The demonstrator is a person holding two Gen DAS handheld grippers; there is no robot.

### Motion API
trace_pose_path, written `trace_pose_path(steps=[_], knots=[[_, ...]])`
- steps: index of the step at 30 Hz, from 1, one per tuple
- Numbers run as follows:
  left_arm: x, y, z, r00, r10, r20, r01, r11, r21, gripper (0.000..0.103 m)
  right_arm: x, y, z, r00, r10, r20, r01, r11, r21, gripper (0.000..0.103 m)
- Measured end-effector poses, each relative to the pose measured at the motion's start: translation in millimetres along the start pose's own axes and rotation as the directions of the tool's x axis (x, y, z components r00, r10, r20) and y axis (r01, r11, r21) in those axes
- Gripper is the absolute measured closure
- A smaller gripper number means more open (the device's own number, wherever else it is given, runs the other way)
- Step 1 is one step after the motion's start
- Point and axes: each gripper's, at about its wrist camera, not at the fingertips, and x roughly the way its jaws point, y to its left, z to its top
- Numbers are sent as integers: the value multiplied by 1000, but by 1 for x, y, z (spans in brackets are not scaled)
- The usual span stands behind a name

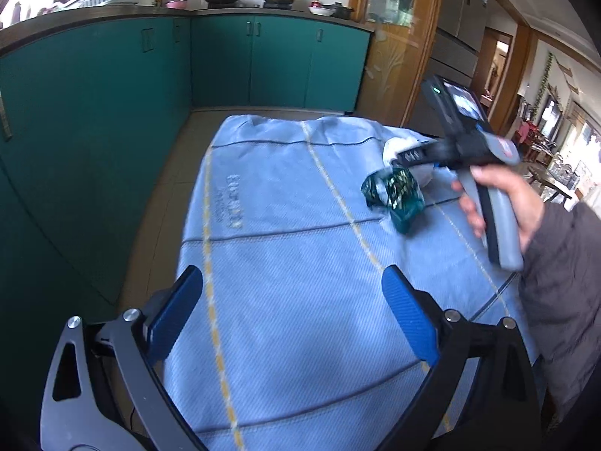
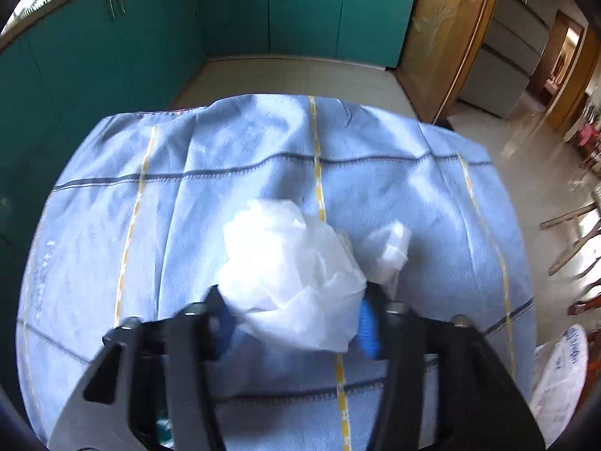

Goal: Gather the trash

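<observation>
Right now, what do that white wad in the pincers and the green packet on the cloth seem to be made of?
White wad: probably thin tissue or plastic film; matte, translucent, softly crumpled.
Green packet: likely foil-lined plastic wrapper; glossy, sharp creases, glinting.
Cloth: woven fabric, visible textured weave.

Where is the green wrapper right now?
In the left wrist view, the green wrapper lies on the blue cloth, right side, just below the right claw.

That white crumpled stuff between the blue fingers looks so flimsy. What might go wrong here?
1. The white crumpled plastic bulges well past the right hand-held gripper; a loose pinch might let it slip out.
2. The green wrapper lies on the blue cloth right under that gripper and could get knocked or forgotten.
3. The left hand-held gripper hangs open and empty.
</observation>
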Motion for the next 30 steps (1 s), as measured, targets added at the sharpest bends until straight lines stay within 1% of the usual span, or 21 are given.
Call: trace_pose_path(steps=[4,6,10,12,13,15,17,18,19,20,21,23,26,30], knots=[[27,-16,22,999,-30,-21,30,999,31,7,-21,-20,-30,997,72,-6,-72,997,11,68],[41,-28,33,998,-50,-32,52,998,46,7,-37,-31,-55,995,101,-5,-101,995,2,68],[70,-54,54,994,-80,-69,84,994,67,6,-69,-48,-100,995,102,2,-102,994,-31,68],[88,-73,65,991,-95,-97,103,992,79,5,-81,-61,-121,996,89,3,-89,996,-12,68],[95,-81,68,989,-99,-110,109,990,85,5,-84,-66,-126,996,91,4,-91,996,4,68],[113,-103,71,988,-79,-136,95,989,116,5,-92,-80,-140,996,94,9,-95,994,56,65],[128,-119,68,989,-25,-145,48,985,164,6,-97,-88,-150,996,87,18,-88,992,91,63],[133,-125,66,989,-8,-147,35,982,183,13,-99,-93,-154,996,86,24,-89,991,102,61],[139,-131,62,987,-2,-158,35,979,202,30,-101,-95,-157,996,89,29,-91,990,108,59],[143,-133,59,985,-7,-174,44,977,209,39,-102,-97,-160,996,88,32,-91,989,115,54],[144,-135,56,982,-19,-190,59,977,206,40,-104,-98,-162,996,82,34,-86,989,122,48],[139,-135,52,984,-39,-172,73,977,199,42,-107,-97,-166,996,74,43,-78,990,121,48],[122,-127,48,982,-76,-173,104,981,163,52,-112,-96,-169,996,74,56,-81,989,123,47],[91,-116,41,987,-83,-140,104,983,149,52,-117,-94,-172,994,79,76,-89,987,132,45]])
